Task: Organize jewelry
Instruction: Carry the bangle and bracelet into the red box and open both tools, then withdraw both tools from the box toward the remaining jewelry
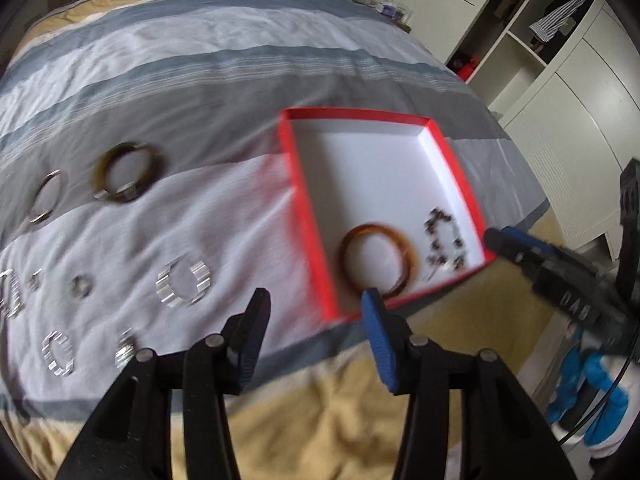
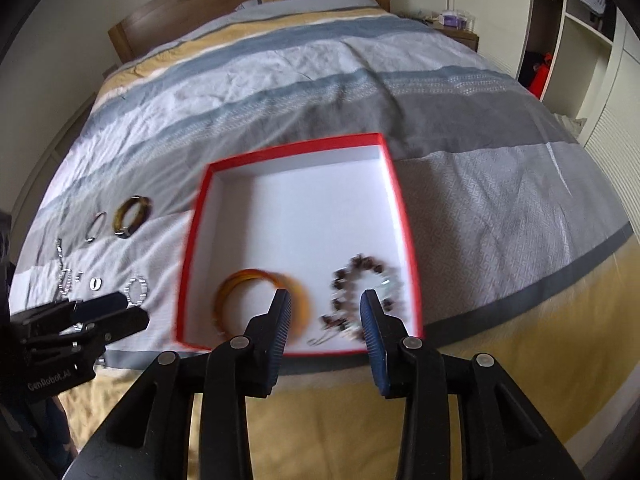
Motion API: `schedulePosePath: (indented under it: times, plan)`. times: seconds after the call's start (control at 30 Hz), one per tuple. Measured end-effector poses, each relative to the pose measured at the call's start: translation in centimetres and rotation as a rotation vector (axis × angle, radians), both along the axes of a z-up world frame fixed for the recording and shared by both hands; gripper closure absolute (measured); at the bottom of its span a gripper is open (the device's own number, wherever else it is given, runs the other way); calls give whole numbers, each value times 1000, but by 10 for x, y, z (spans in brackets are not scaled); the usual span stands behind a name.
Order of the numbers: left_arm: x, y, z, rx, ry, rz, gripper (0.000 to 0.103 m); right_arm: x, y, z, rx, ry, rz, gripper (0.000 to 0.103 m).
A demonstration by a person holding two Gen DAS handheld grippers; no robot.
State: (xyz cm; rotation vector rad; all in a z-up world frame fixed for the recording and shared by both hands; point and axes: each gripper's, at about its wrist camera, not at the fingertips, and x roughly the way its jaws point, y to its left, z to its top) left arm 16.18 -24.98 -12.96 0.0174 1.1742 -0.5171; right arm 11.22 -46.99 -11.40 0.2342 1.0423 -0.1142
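Far off to the left of the left gripper [image 1: 316, 320], whose jaws are spread wide and holding nothing, many pieces are lying on the bed [image 1: 224, 92]: a thin silver ring bangle [image 1: 45, 197], a thick dark bangle [image 1: 127, 171], a ridged silver cuff [image 1: 183, 283] and some small shiny bits too blurry to name. The thin bangle is looking light and stiff, and it could slip, so I think pinching across its band is best. The thick dark bangle is looking hard and a bit heavier, so the jaws could bite one side of the ring. The ridged cuff is probably stiff too, and its open gap is a poor place to grab. Just ahead of the left jaws and a little to the right, the red box [image 1: 304, 216] is sitting on the bed with an amber bangle [image 1: 378, 261] and a beaded bracelet [image 1: 445, 243] inside. The right gripper [image 2: 323, 312] is hovering over the near edge of the box, its jaws also spread and empty. The amber bangle is lying just past the left jaw and the beaded bracelet between the jaws. The beads are looking floppy, so they would droop if lifted.
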Motion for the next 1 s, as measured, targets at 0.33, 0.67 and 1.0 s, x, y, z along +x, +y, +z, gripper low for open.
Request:
schedulePosePath:
  times: [0.33, 0.67, 1.0]
  plan:
    - [-28, 135, -1, 126, 10, 140, 50, -17, 83, 12, 27, -2, 39, 64]
    - [-39, 227, 0, 151, 12, 266, 42, -25, 156, 5, 43, 32, 94, 61]
    - [-51, 277, -4, 158, 26, 331, 40, -29, 218, -8, 53, 79, 174, 50]
